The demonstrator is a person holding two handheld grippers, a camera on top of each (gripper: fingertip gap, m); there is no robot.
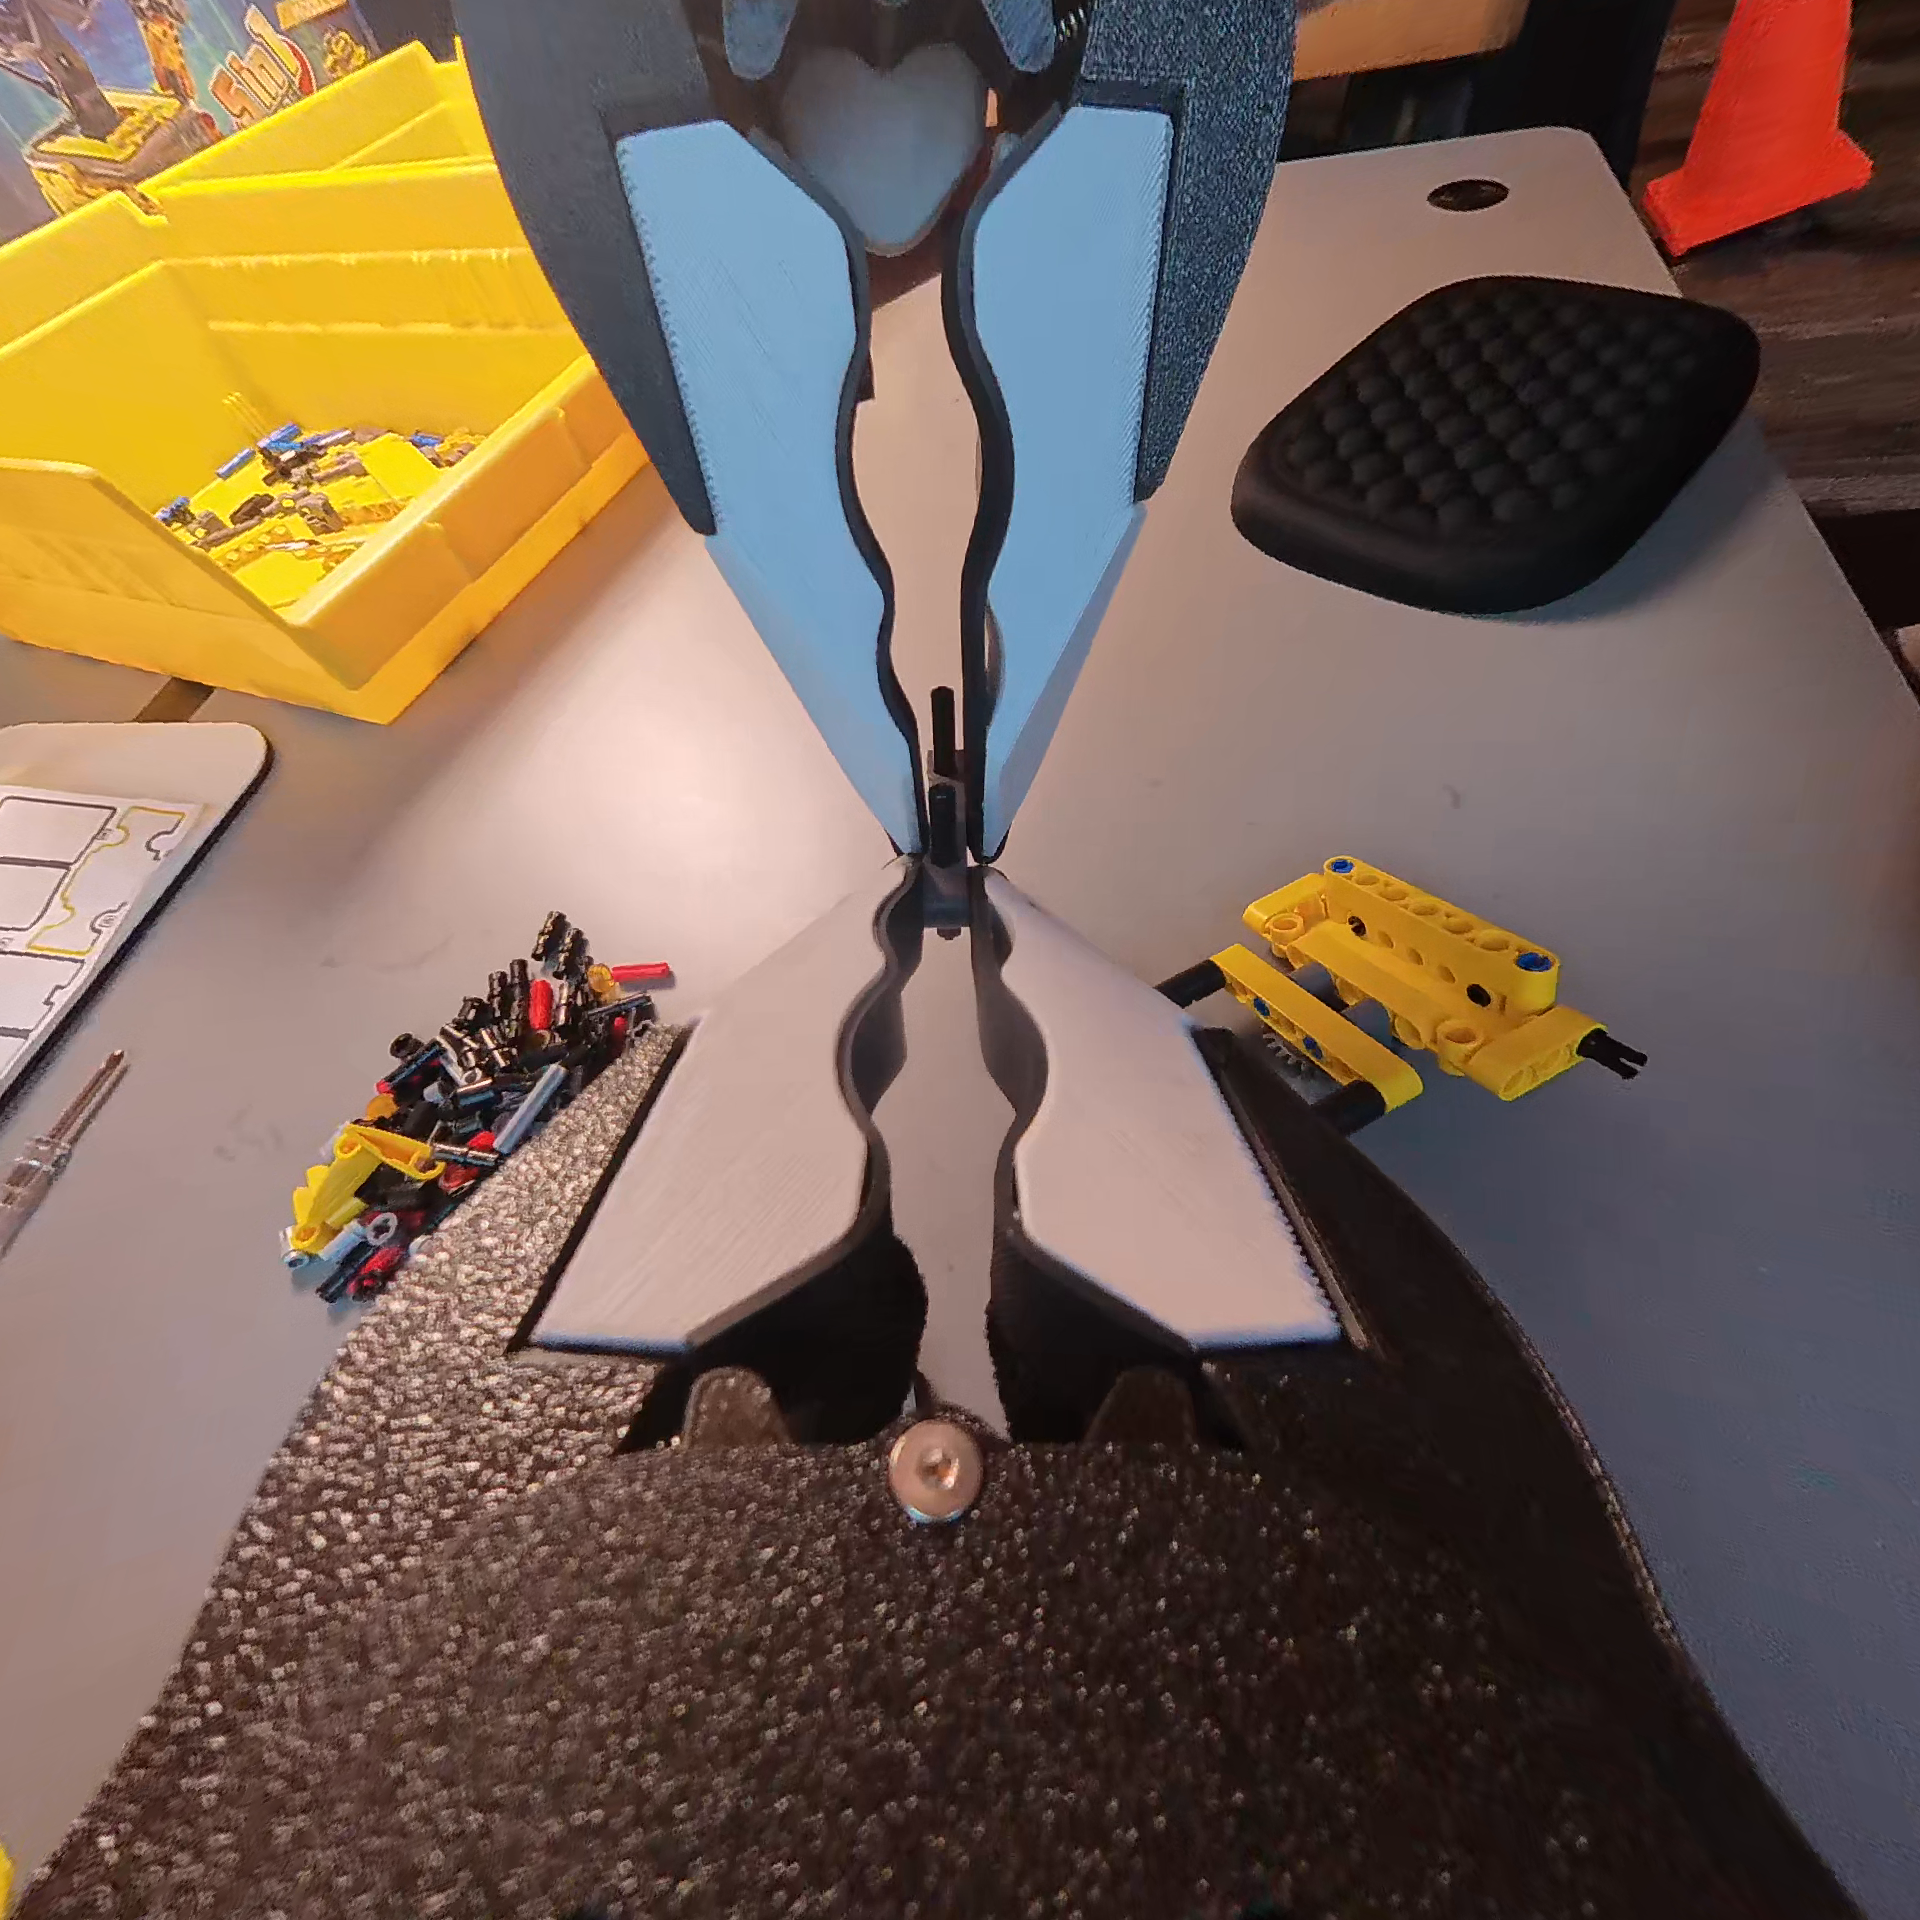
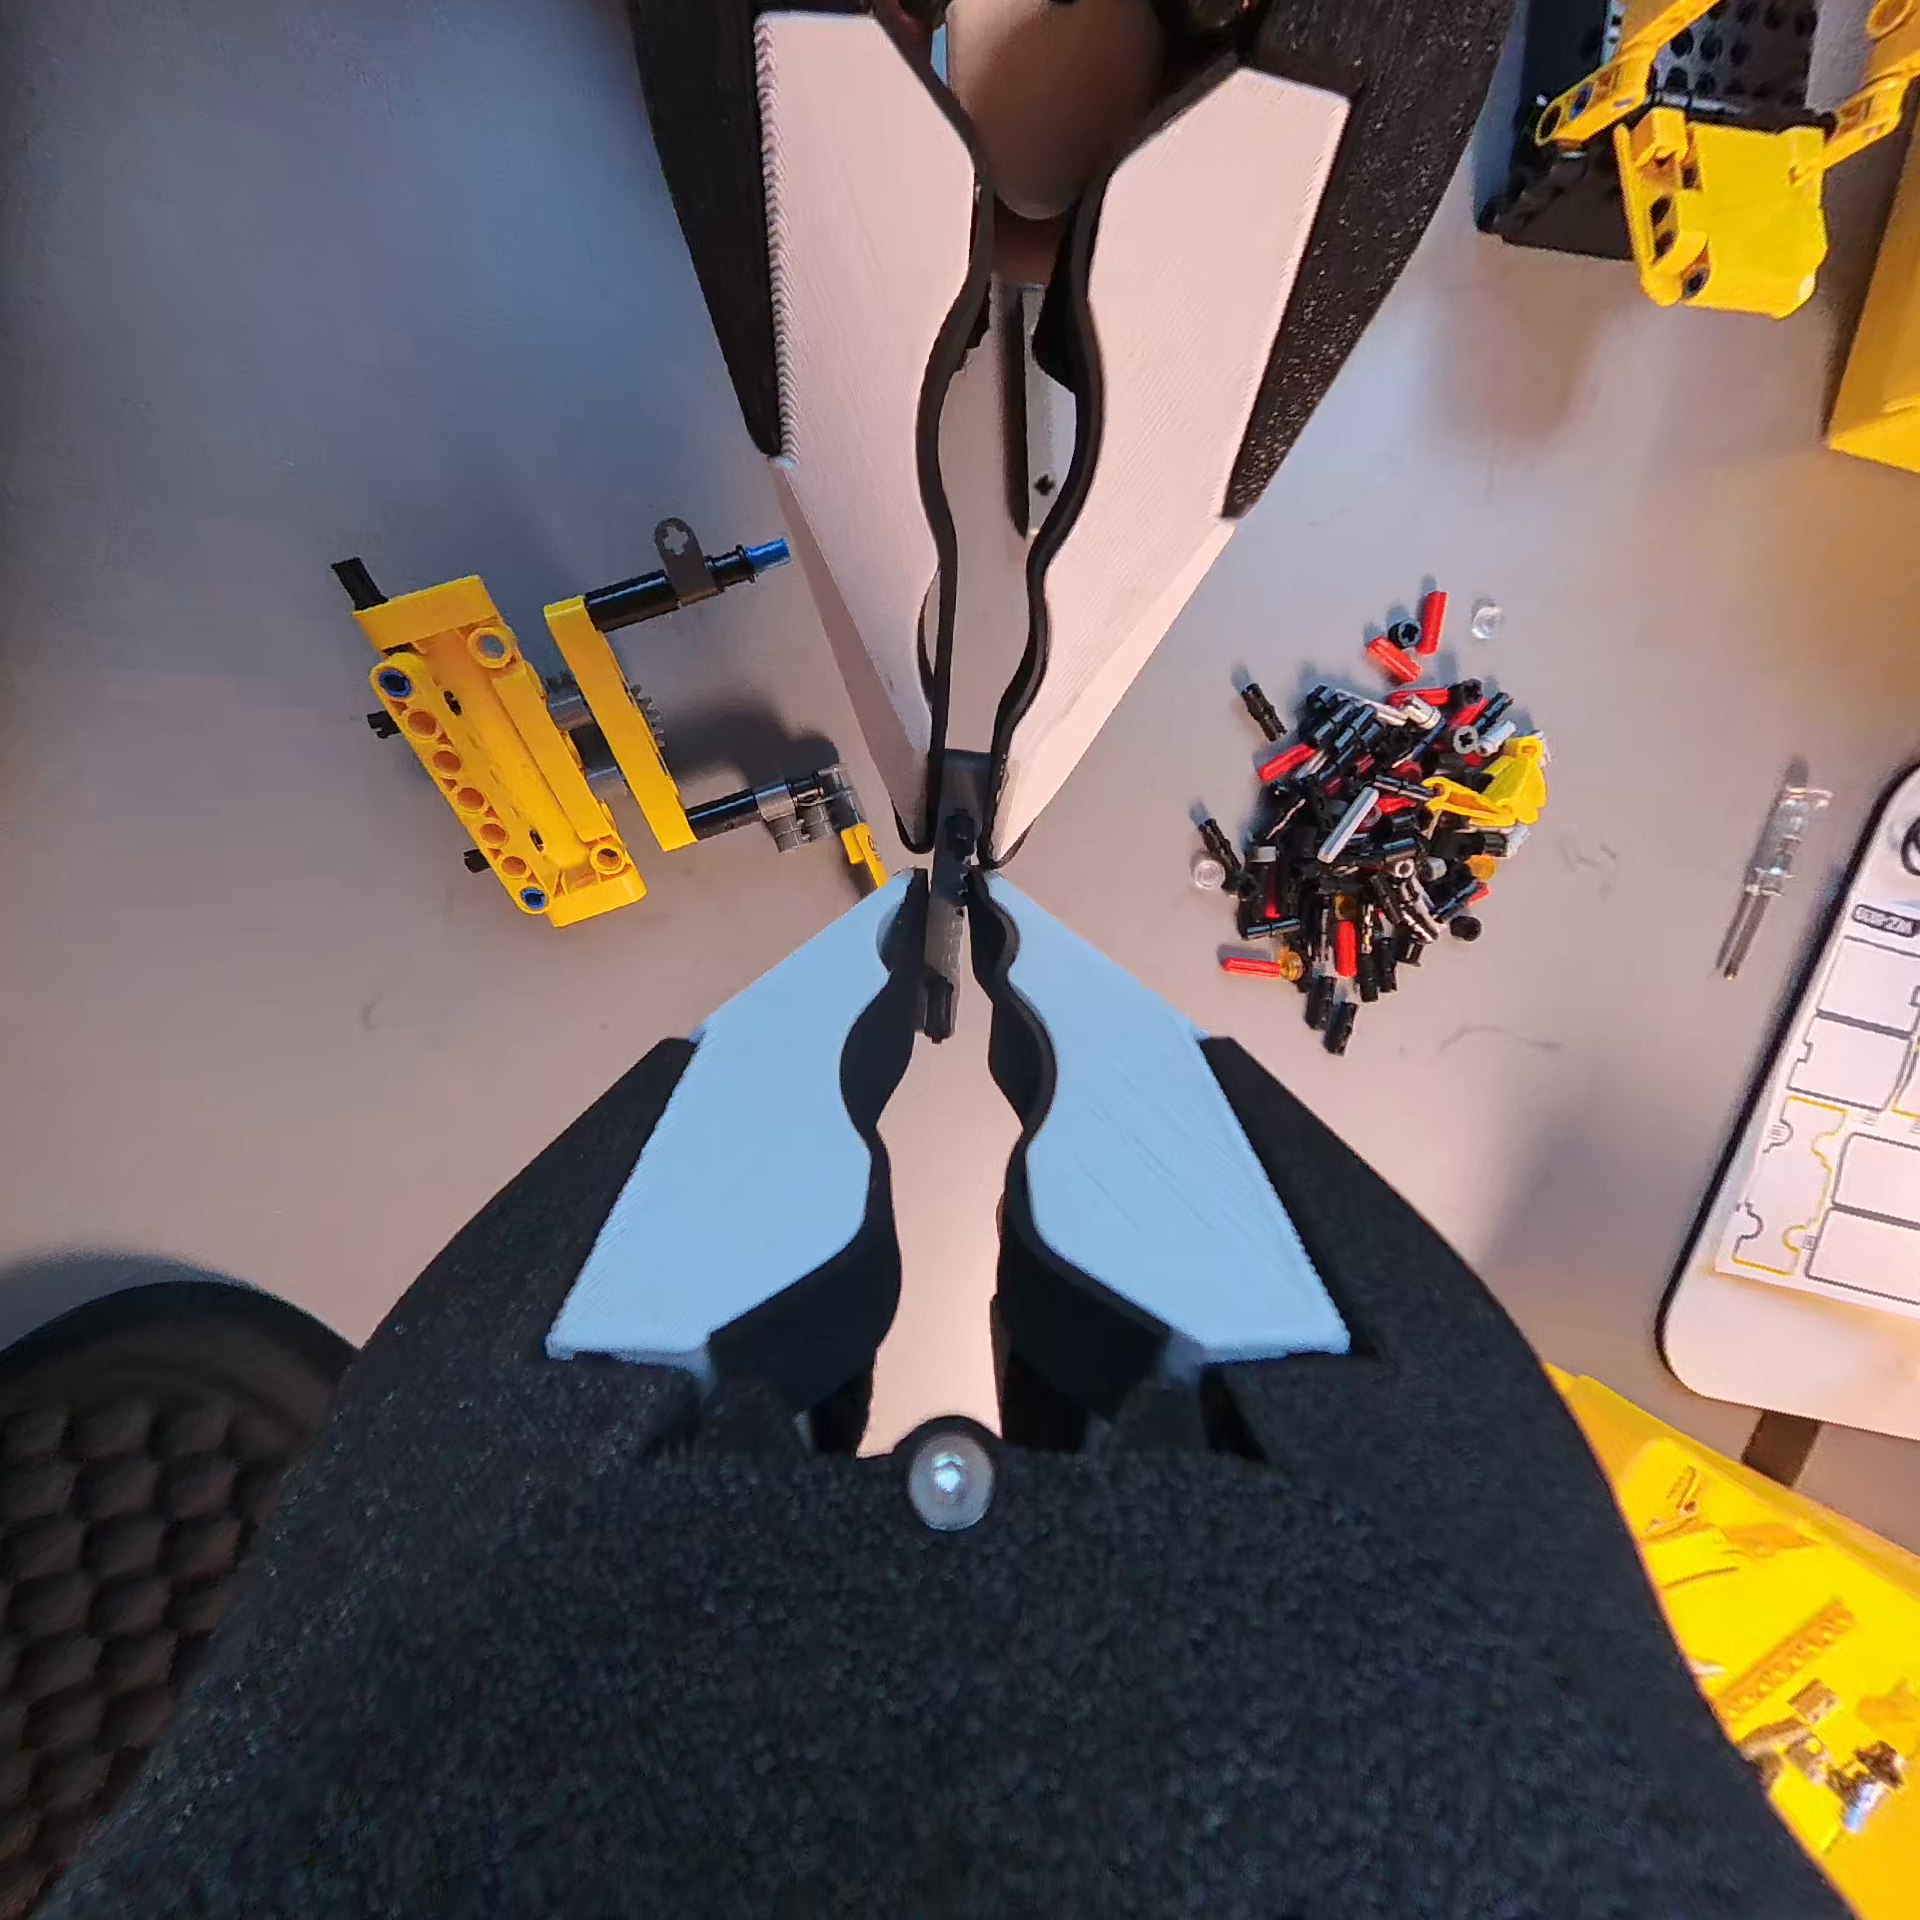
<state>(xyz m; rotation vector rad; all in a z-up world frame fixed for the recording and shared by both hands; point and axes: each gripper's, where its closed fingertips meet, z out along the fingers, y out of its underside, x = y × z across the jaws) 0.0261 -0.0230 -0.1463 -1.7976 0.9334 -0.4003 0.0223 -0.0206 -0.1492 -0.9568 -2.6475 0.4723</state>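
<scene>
My two grippers meet tip to tip above the grey table (image 1: 1351,748). In the left wrist view my left gripper (image 1: 943,885) is shut on a small dark grey connector (image 1: 941,912). My right gripper (image 1: 948,840) reaches in from the top, shut on a thin black pin piece (image 1: 943,774). In the right wrist view my right gripper (image 2: 945,885) holds that black piece (image 2: 940,966), and my left gripper (image 2: 956,840) holds the grey connector (image 2: 966,777). The two pieces touch at the tips. How they join is hidden by the fingers.
A yellow beam assembly with black axles (image 1: 1423,987) (image 2: 520,748) lies beside the grippers. There is also a pile of small pins (image 1: 488,1081) (image 2: 1371,831), a yellow bin (image 1: 260,416), a black dimpled pad (image 1: 1496,447), an instruction sheet (image 2: 1829,1143), a clear rod (image 2: 1766,862), a yellow model (image 2: 1714,177) and an orange cone (image 1: 1756,114). Left and right tips are no more than a few centimetres apart. About 20 cm separates my left fingertips from the yellow model (image 2: 1714,177).
</scene>
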